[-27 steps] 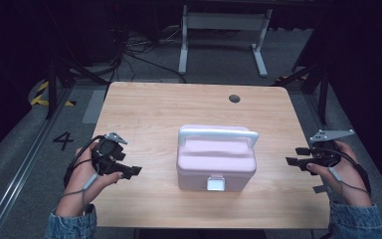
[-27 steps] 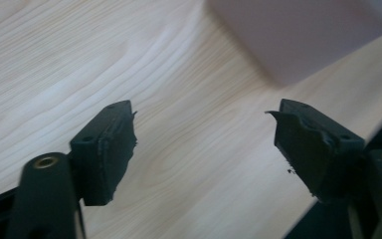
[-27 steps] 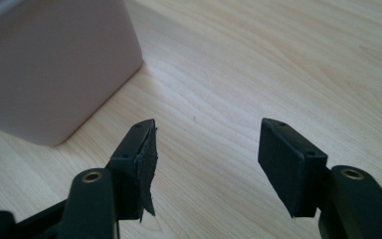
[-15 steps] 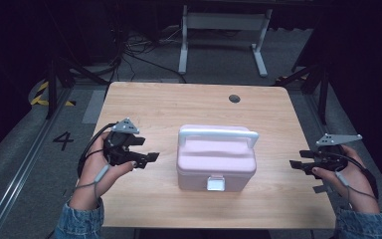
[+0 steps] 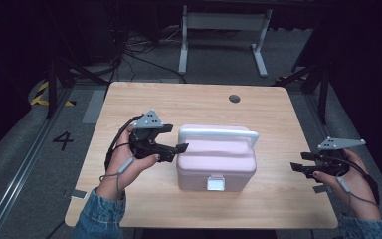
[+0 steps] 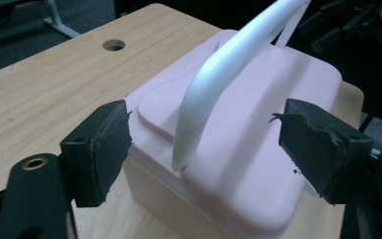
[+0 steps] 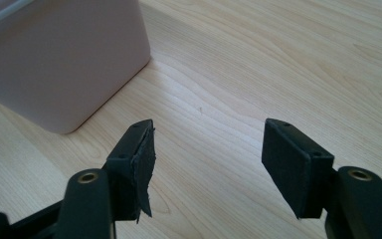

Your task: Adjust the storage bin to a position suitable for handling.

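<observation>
One "4" marking (image 5: 63,141) on floor, unlabelled pink box (image 5: 216,162) on table (image 5: 189,102)

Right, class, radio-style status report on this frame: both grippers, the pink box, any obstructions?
Left gripper open, at pink box, jaws either side of its raised handle. Right gripper open, off box. Nothing in the way.
</observation>
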